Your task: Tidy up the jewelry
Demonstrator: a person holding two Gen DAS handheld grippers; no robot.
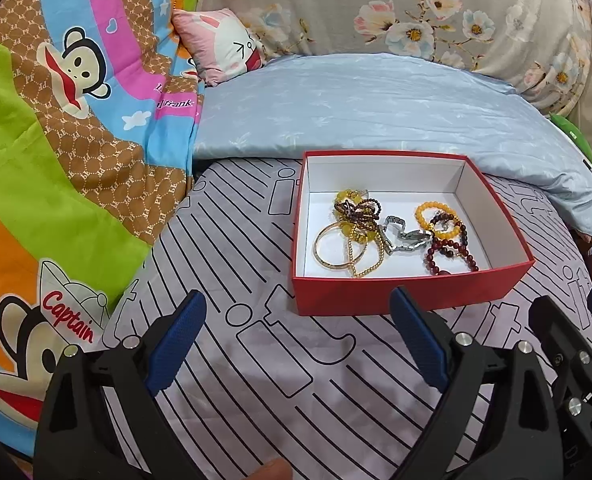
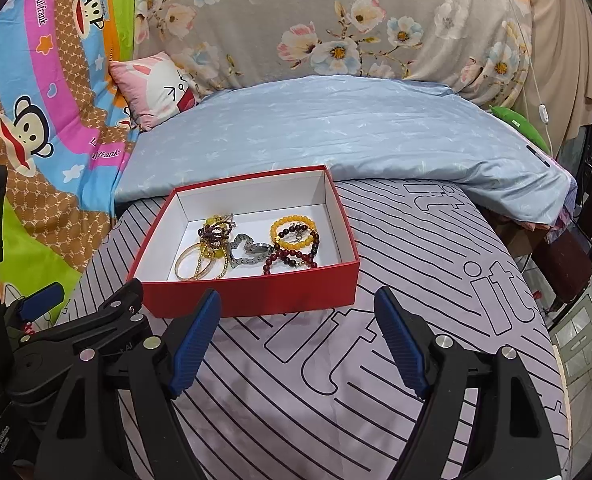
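A red box (image 1: 412, 286) (image 2: 255, 296) with a white inside lies on the striped bedsheet. In it are a gold bangle (image 1: 328, 248), a gold chain, a silver watch (image 1: 404, 236) (image 2: 247, 252), a yellow bead bracelet (image 1: 436, 216) (image 2: 291, 232) and dark red bead bracelets (image 1: 452, 256). My left gripper (image 1: 298, 296) hovers just short of the box's near wall, open and empty. My right gripper (image 2: 298, 294) stands beside it to the right, also open with nothing between its blue pads. Neither touches the box.
A folded pale blue quilt (image 1: 376, 108) lies behind the box. A bright cartoon blanket (image 1: 75, 140) rises on the left, with a pink pillow (image 1: 219, 48) and floral bedding (image 2: 336, 20) at the back. The bed's edge (image 2: 552, 320) drops off to the right.
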